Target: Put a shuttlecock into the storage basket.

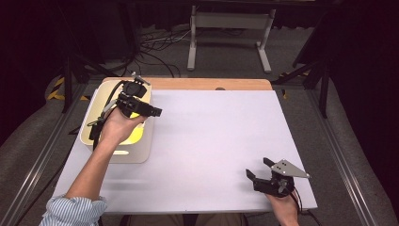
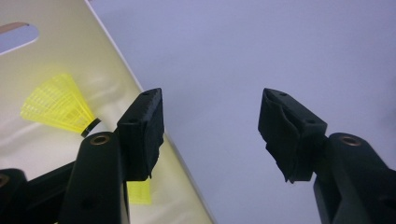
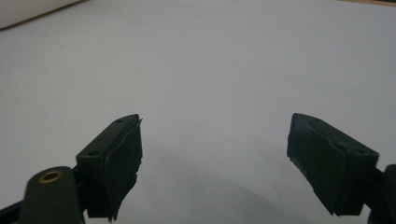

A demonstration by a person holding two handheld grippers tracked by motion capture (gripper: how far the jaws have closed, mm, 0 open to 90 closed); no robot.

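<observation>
Left gripper (image 1: 151,112) hangs above the right edge of a cream tray (image 1: 141,153) at the table's left side, its jaws spread wide with nothing between them. From the left gripper view, the jaws straddle the tray's rim (image 2: 154,119), one over the tray and the other over the bare sheet. A yellow shuttlecock (image 2: 60,105) lies inside the tray, its mesh skirt fanned out and a dark band at its narrow end, just beside the near jaw but not touching it; a second patch of yellow (image 2: 139,191) shows lower down, behind that jaw, too hidden to tell what it is. A hand (image 1: 117,127) in a striped sleeve (image 1: 75,209) carries this gripper. Across the middle stretches a white sheet (image 1: 211,141) covering the table, with a strip of wooden tabletop (image 1: 207,84) showing at the far edge. Beyond it lies grey carpet (image 1: 226,52) with black cables (image 1: 155,44) and the white legs of a stand (image 1: 230,33), the room behind dark. Near the table's front right corner, the right gripper (image 1: 258,168) sits low over the sheet, well apart from the tray, its jaws also wide apart and empty, a grey three-cornered plate (image 1: 288,168) on top.
</observation>
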